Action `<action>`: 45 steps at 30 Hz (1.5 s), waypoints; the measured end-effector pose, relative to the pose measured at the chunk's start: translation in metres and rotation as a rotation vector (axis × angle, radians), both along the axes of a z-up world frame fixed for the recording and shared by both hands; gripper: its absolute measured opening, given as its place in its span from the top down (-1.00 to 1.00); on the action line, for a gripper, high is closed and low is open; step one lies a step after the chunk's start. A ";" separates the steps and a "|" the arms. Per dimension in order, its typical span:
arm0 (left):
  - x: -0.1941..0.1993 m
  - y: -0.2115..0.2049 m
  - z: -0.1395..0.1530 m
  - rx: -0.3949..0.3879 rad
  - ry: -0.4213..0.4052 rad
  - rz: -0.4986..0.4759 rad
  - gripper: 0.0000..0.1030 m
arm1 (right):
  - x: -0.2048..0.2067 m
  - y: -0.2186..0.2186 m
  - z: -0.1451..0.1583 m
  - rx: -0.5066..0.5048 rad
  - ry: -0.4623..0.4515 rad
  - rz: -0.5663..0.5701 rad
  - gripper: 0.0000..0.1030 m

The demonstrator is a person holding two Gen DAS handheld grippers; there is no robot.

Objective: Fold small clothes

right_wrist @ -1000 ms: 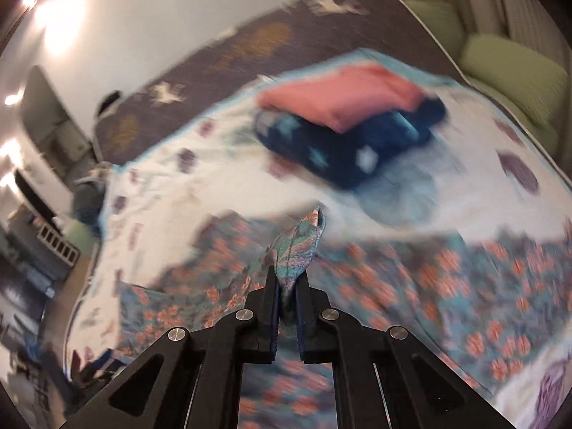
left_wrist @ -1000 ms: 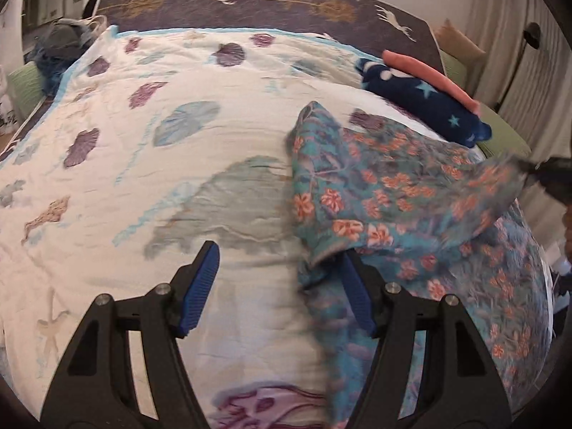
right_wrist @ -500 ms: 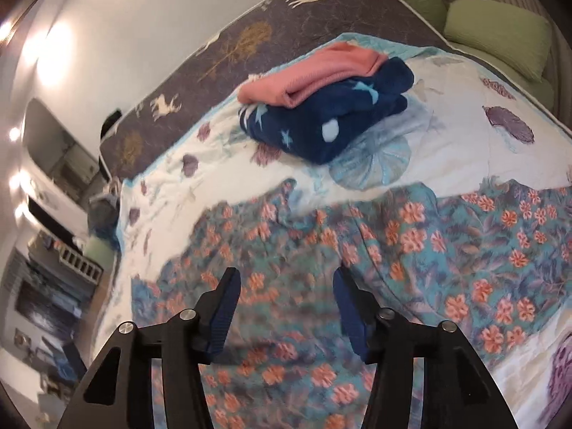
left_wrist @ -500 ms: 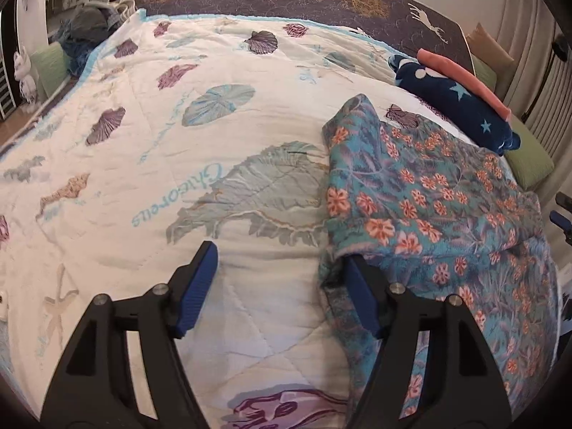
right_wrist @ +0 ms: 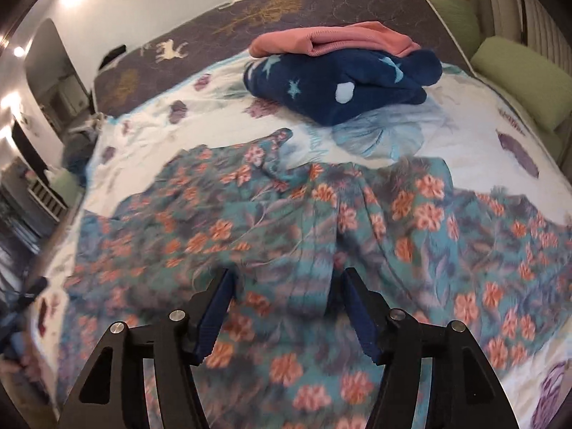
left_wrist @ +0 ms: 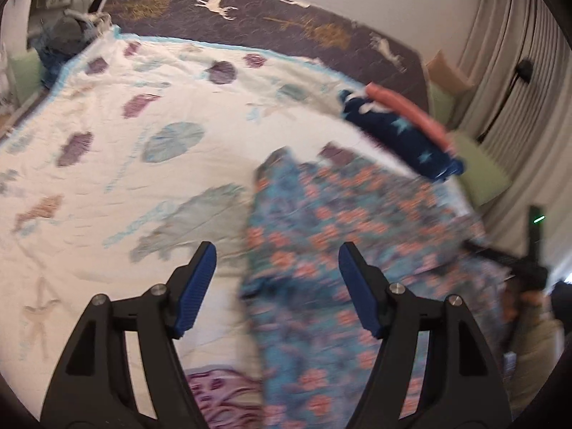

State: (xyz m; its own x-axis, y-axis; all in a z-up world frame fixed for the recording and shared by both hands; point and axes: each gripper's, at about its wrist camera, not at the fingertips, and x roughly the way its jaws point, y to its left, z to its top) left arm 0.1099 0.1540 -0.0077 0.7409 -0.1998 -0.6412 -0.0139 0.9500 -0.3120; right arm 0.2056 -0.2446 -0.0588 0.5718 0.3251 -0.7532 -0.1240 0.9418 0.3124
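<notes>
A teal garment with orange flowers lies spread on the white printed bedspread, folded over along its left edge. It fills the middle of the right wrist view. My left gripper is open and empty, raised over the garment's left edge. My right gripper is open, low over the garment's middle, with a ridge of cloth between its fingers. The right gripper also shows at the right edge of the left wrist view.
A folded stack, a navy star-print piece with a pink piece on top, sits beyond the garment. A dark deer-print mattress edge, green cushions and curtains border the bed. Dark clothes are heaped at the far left.
My right gripper let go of the garment corner it held a second ago and opened; the lifted flap now lies flat. My left gripper rose and shifted right over the garment's edge.
</notes>
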 end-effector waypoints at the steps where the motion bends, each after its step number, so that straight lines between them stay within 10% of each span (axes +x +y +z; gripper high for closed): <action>1: 0.005 -0.001 0.002 -0.023 -0.002 -0.005 -0.39 | 0.005 0.003 0.000 0.008 0.026 0.014 0.61; 2: 0.010 -0.004 0.002 -0.035 -0.008 -0.015 -0.39 | 0.008 0.003 0.002 0.035 0.050 0.024 0.86; 10: 0.082 -0.029 -0.036 0.060 0.109 -0.021 -0.39 | 0.011 -0.051 0.055 0.580 0.089 -0.002 0.85; 15: 0.088 -0.027 -0.055 0.088 0.144 0.028 -0.39 | 0.006 -0.082 0.032 0.337 0.151 -0.210 0.77; 20: 0.088 -0.026 -0.057 0.104 0.158 0.034 -0.39 | -0.008 -0.071 0.002 0.338 0.188 -0.055 -0.01; 26: 0.089 -0.029 -0.060 0.131 0.152 0.039 -0.39 | -0.007 -0.052 -0.003 0.293 0.116 0.023 -0.35; 30: 0.088 -0.027 -0.060 0.118 0.148 0.040 -0.40 | 0.025 -0.035 -0.008 0.277 0.127 0.079 -0.36; 31: 0.088 -0.027 -0.060 0.117 0.148 0.040 -0.40 | 0.034 -0.030 -0.010 0.286 0.147 0.096 -0.06; 32: 0.089 -0.027 -0.061 0.115 0.147 0.040 -0.40 | 0.041 -0.024 -0.008 0.294 0.162 0.104 0.95; 37: 0.088 -0.028 -0.060 0.127 0.149 0.041 -0.40 | 0.054 -0.030 0.042 0.554 0.064 0.063 0.90; 42: 0.083 -0.029 -0.054 0.154 0.139 0.062 -0.40 | 0.091 -0.061 0.009 0.440 0.310 -0.232 0.74; 45: 0.077 -0.026 -0.051 0.143 0.137 0.081 -0.40 | 0.076 -0.075 -0.023 0.556 0.400 -0.198 0.38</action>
